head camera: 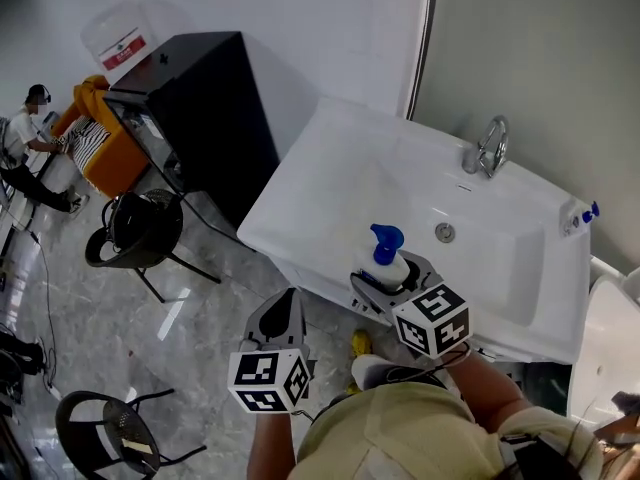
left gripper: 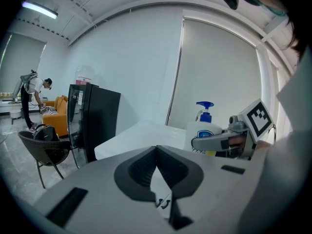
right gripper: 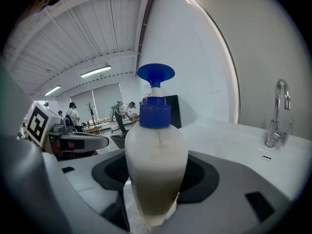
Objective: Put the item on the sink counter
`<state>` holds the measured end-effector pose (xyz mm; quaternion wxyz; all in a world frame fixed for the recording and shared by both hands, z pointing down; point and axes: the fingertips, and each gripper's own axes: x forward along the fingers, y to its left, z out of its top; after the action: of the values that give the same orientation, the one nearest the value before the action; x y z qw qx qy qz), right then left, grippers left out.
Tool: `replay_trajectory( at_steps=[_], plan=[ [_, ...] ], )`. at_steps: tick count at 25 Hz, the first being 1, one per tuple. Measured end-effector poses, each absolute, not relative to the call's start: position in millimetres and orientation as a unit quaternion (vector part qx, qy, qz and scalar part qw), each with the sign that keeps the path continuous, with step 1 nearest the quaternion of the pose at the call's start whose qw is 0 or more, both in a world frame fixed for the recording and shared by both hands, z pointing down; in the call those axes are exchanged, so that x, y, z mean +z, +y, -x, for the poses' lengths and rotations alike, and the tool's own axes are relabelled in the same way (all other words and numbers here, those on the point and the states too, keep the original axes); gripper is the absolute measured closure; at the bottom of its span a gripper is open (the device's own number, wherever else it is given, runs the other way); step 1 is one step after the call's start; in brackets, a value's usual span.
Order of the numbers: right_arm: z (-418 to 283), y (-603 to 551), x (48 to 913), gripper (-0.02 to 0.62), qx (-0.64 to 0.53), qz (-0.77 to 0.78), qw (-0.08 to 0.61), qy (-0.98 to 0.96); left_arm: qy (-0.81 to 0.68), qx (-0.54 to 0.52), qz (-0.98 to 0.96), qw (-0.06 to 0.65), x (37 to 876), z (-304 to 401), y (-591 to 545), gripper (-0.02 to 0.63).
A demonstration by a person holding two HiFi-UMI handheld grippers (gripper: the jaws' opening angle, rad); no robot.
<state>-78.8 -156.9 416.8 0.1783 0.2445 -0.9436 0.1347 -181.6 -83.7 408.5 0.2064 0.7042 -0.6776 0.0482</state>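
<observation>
While the right gripper (head camera: 392, 274) clamps its lower body between both jaws, the soap bottle (head camera: 386, 258) stands upright. It has a milky, translucent white body that swells at the shoulder, a blue collar and a blue pump head with a flared top. The left gripper view shows a blue-printed label on its side. The bottle sits over the front rim of the white sink counter (head camera: 330, 168); whether its base touches cannot be told. Just beside it, the left gripper (head camera: 283, 320) has its jaws pressed together on nothing. Farther back, a chrome faucet (head camera: 490, 146) rises behind the basin, and a black cabinet (head camera: 215, 118) stands left of the sink.
</observation>
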Motion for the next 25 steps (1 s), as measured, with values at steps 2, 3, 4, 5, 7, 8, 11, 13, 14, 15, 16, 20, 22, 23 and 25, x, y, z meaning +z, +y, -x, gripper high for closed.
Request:
replay_trajectory(
  at_steps=[2,3,4,5,7,8,11,13,14,15,16,20,22,23,25],
  plan=[
    [84.0,-167.4,415.4,0.316,0.133,-0.24,0.177,-0.945,-0.683,0.048,-0.699,0.207,407.8,188.6,-93.7,0.571],
    [86.1,-172.1,415.5,0.316,0.134,-0.238,0.178,-0.946,-0.685,0.048,-0.697,0.207,407.9,191.6,-98.6,0.571],
    [87.6,-176.5,415.9,0.316,0.135,-0.235,0.178,-0.946,-0.687,0.048,-0.695,0.208,408.2,193.8,-103.6,0.571],
    [88.5,-180.9,416.4,0.316,0.136,-0.233,0.179,-0.946,-0.688,0.049,-0.693,0.209,408.4,195.3,-108.8,0.571],
    [89.6,-190.1,416.9,0.316,0.139,-0.23,0.178,-0.947,-0.69,0.051,-0.691,0.209,408.3,196.1,-119.5,0.571],
    [89.9,-195.1,416.6,0.316,0.14,-0.228,0.177,-0.947,-0.69,0.052,-0.691,0.209,407.9,195.8,-124.9,0.571],
    [91.8,-211.2,414.9,0.316,0.139,-0.228,0.173,-0.948,-0.689,0.055,-0.693,0.207,406.8,195.1,-140.1,0.571],
    [93.3,-220.4,415.1,0.316,0.14,-0.227,0.172,-0.948,-0.688,0.057,-0.693,0.207,407.3,195.3,-149.0,0.571],
    [94.0,-224.1,415.8,0.316,0.141,-0.226,0.172,-0.948,-0.689,0.057,-0.692,0.208,408.0,195.2,-153.1,0.571],
    [94.8,-227.5,416.8,0.316,0.141,-0.225,0.173,-0.949,-0.689,0.058,-0.692,0.208,408.7,195.3,-157.2,0.571],
    [96.1,-230.7,418.0,0.316,0.142,-0.222,0.173,-0.949,-0.689,0.058,-0.692,0.208,409.4,195.5,-161.4,0.571],
    [102.4,-244.2,423.1,0.316,0.143,-0.216,0.172,-0.951,-0.689,0.061,-0.691,0.21,413.8,196.5,-179.7,0.571],
    [104.3,-250.9,425.6,0.316,0.146,-0.214,0.17,-0.951,-0.69,0.064,-0.689,0.212,416.8,196.7,-187.9,0.571],
    [105.4,-254.3,426.3,0.316,0.147,-0.213,0.17,-0.951,-0.69,0.065,-0.689,0.212,417.9,197.0,-191.8,0.571],
    [108.2,-260.8,426.8,0.316,0.144,-0.212,0.169,-0.952,-0.688,0.064,-0.69,0.215,419.4,197.7,-198.4,0.571]
  ],
)
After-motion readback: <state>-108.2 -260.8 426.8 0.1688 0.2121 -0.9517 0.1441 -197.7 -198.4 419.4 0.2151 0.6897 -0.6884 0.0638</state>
